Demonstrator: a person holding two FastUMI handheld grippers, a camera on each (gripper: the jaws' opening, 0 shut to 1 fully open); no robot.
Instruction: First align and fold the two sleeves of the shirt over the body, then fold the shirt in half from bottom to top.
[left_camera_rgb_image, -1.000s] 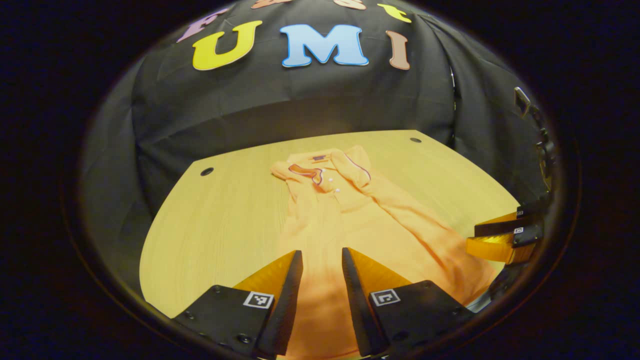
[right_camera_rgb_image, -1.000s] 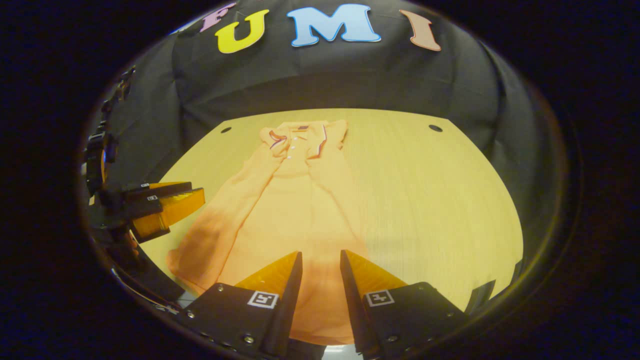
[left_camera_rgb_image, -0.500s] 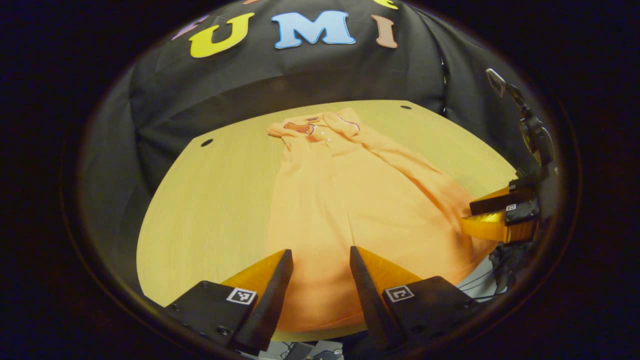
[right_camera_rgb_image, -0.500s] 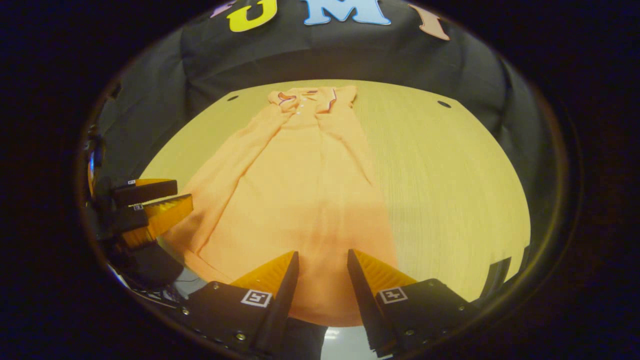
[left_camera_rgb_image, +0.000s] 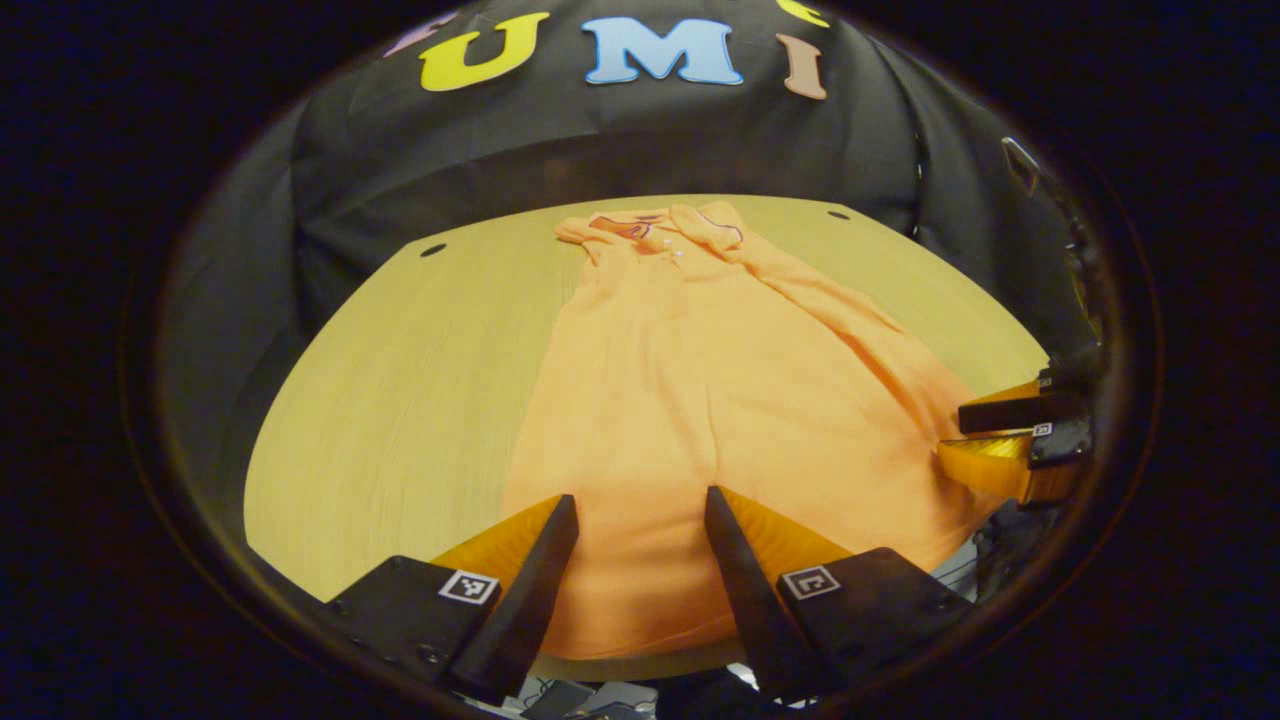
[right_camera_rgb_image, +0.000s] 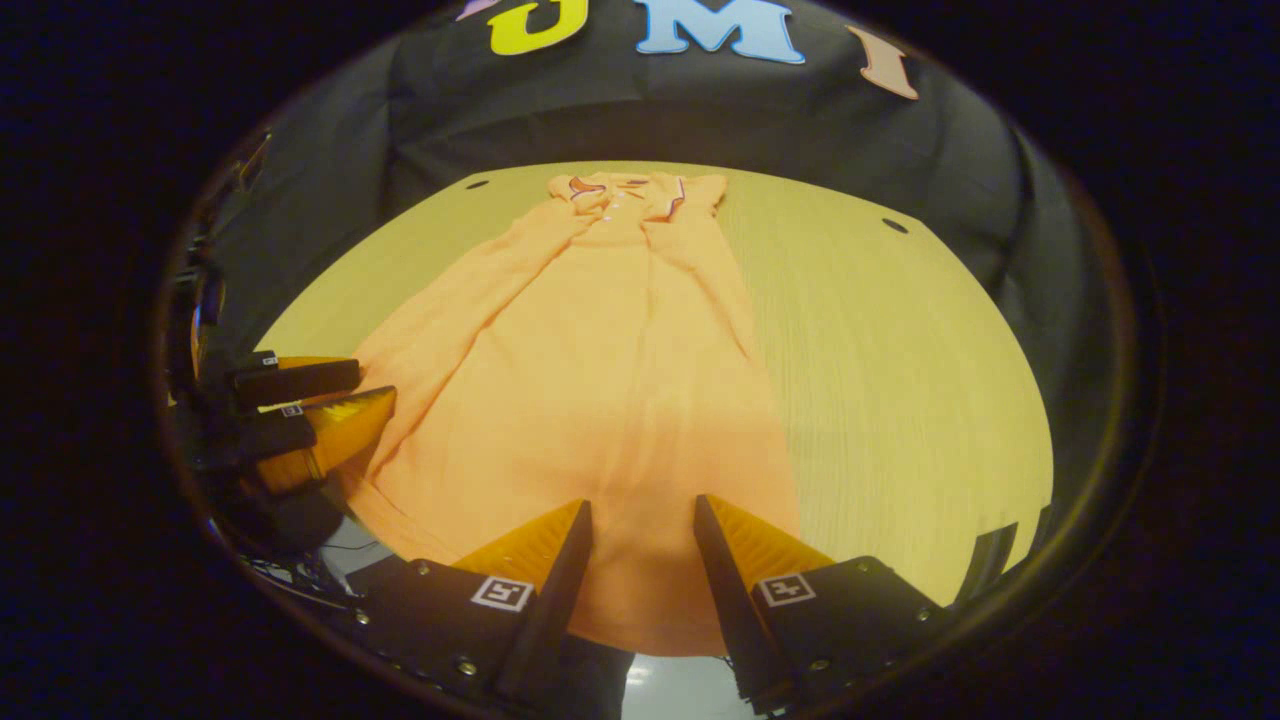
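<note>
Left gripper (left_camera_rgb_image: 640, 505) is hovering over the near hem of the shirt (left_camera_rgb_image: 700, 400), fingers spread apart with orange cloth showing in the gap between them, gripping nothing. Right gripper (right_camera_rgb_image: 640, 510) is doing the same over its own part of the hem, fingers apart, nothing pinched, and the shirt (right_camera_rgb_image: 590, 380) is running away from it toward the wall. In the left gripper view, the right gripper (left_camera_rgb_image: 975, 438) is sitting at the shirt's near right corner, its two fingers parted, tips just at the cloth edge; contact cannot be told. In the right gripper view, the left gripper (right_camera_rgb_image: 370, 388) is poking in from the left beside the shirt's near left corner, fingers likewise parted. The shirt is lying flat and lengthwise on the table (left_camera_rgb_image: 400, 380), hem at the near edge, slightly overhanging it, body narrow, both sleeves already lying in over the body as long folds. Farther off, the collar (left_camera_rgb_image: 655, 228) is resting near the table's far edge, with small buttons just below it. Table (right_camera_rgb_image: 900, 360) is showing bare wood beside the shirt, with a dark hole (right_camera_rgb_image: 894, 226) near the far corner.
</note>
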